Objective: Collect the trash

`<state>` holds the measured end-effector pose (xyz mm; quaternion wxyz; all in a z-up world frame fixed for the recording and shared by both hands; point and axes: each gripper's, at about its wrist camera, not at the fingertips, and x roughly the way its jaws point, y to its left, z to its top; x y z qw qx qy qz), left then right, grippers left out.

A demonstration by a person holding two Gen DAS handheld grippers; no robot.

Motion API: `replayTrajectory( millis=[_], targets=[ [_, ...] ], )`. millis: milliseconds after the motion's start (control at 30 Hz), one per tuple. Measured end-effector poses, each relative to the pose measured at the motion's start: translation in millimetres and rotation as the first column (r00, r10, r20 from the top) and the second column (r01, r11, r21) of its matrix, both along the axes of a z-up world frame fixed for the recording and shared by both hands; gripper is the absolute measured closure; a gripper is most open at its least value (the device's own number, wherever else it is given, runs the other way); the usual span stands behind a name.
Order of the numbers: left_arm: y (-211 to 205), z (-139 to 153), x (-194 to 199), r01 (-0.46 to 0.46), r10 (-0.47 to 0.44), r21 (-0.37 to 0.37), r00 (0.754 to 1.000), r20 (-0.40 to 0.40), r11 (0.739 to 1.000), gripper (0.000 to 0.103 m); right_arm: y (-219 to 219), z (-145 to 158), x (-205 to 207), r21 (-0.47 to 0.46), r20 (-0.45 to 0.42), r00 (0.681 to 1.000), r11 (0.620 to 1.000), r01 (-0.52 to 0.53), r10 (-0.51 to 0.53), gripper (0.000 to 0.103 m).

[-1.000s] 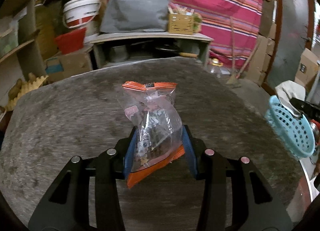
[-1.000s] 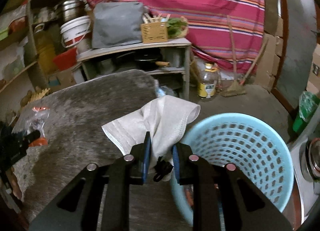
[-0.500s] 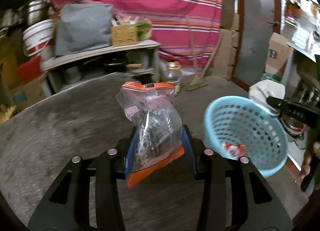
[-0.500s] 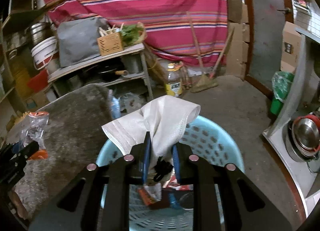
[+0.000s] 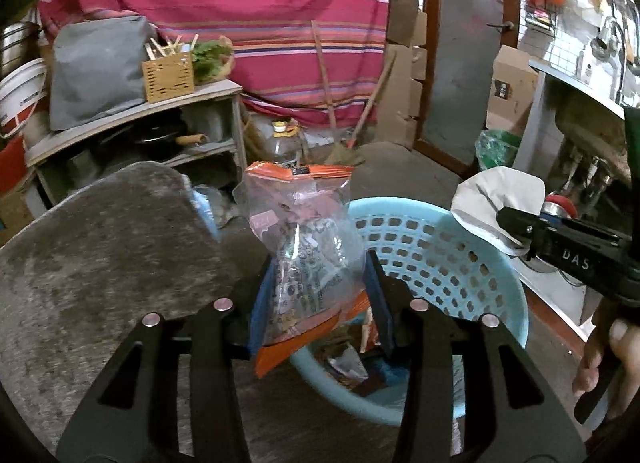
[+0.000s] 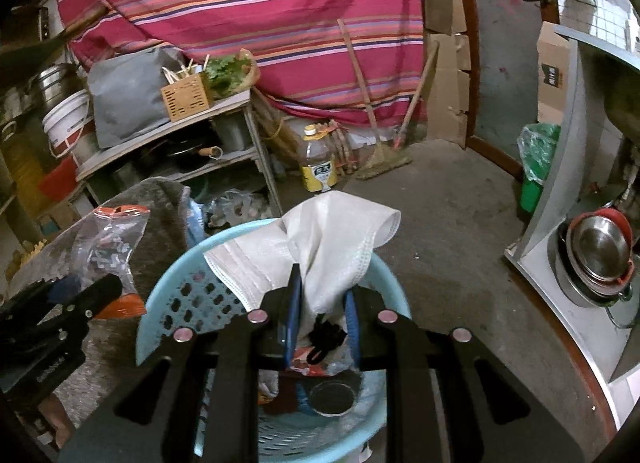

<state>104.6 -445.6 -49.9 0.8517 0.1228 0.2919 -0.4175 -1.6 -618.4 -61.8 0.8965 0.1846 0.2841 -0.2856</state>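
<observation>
We see our left gripper (image 5: pixel 318 295) as matte black angular arms with cut-out slots, round silver screw heads and blue pads (image 5: pixel 262 303). Our right gripper (image 6: pixel 322 313) is built alike; from the left wrist camera its side bears white letters "DAS".

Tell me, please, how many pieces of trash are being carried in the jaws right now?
2. The clear plastic bag sits between the opening jaws of the left gripper; the white face mask is clamped in the right gripper. Both hang over the blue basket.
</observation>
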Motion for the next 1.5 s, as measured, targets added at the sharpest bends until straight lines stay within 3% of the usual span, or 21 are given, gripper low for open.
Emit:
replayTrajectory(
  millis=[233, 333, 567, 867, 933, 1000, 1033, 1100, 1300, 1500],
  targets=[
    [-18.3, -2.8, -1.8, 0.015, -0.015, 0.003, 1.000, -0.026, 1.000, 0.044, -8.2, -6.9, -8.2, 0.012, -0.012, 1.000, 1.000, 0.013, -0.012, 0.083],
    [-11.6, -0.7, -1.1, 0.004, -0.004, -0.010, 1.000, -0.030, 1.000, 0.031, -7.7, -9.7, -7.9, 0.012, -0.023, 1.000, 1.000, 0.008, -0.008, 0.083],
    [25.7, 15.6, -0.5, -0.106, 0.107, -0.047, 0.994, 0.021, 0.993, 0.006, -0.2, -11.7, 1.5, 0.001, -0.031, 0.999, 1.000, -0.020, 0.020, 0.083],
    [97.7, 30.0, 3.8, -0.262, 0.268, -0.068, 0.960, 0.084, 0.963, 0.005, 26.5, -12.2, 27.1, -0.028, -0.040, 0.996, 0.997, -0.079, 0.077, 0.079],
    [113.9, 33.3, 1.2, -0.290, 0.296, -0.071, 0.949, 0.108, 0.955, 0.005, 31.9, -13.1, 31.4, -0.037, -0.044, 0.996, 0.996, -0.080, 0.078, 0.072],
    [129.0, 37.0, -3.0, -0.309, 0.317, -0.077, 0.939, 0.131, 0.948, 0.005, 35.9, -13.1, 32.3, -0.056, -0.039, 0.996, 0.995, -0.079, 0.077, 0.030],
    [133.6, 38.9, -3.5, -0.311, 0.319, -0.081, 0.938, 0.136, 0.947, 0.005, 38.8, -12.8, 32.8, -0.065, -0.028, 0.996, 0.994, -0.087, 0.086, 0.025],
    [148.2, 42.7, -9.6, -0.318, 0.328, -0.084, 0.932, 0.156, 0.944, 0.005, 44.8, -13.0, 34.9, -0.084, -0.043, 0.995, 0.992, -0.090, 0.087, 0.024],
    [180.9, 48.3, -23.4, -0.328, 0.335, -0.068, 0.924, 0.183, 0.942, 0.005, 66.8, -12.2, 30.8, -0.144, -0.050, 0.994, 0.984, -0.103, 0.096, 0.006],
    [213.5, 48.0, -39.5, -0.334, 0.347, -0.101, 0.924, 0.159, 0.937, 0.005, 100.4, -1.5, 21.0, -0.194, -0.040, 0.990, 0.971, -0.140, 0.134, 0.005]
  ],
)
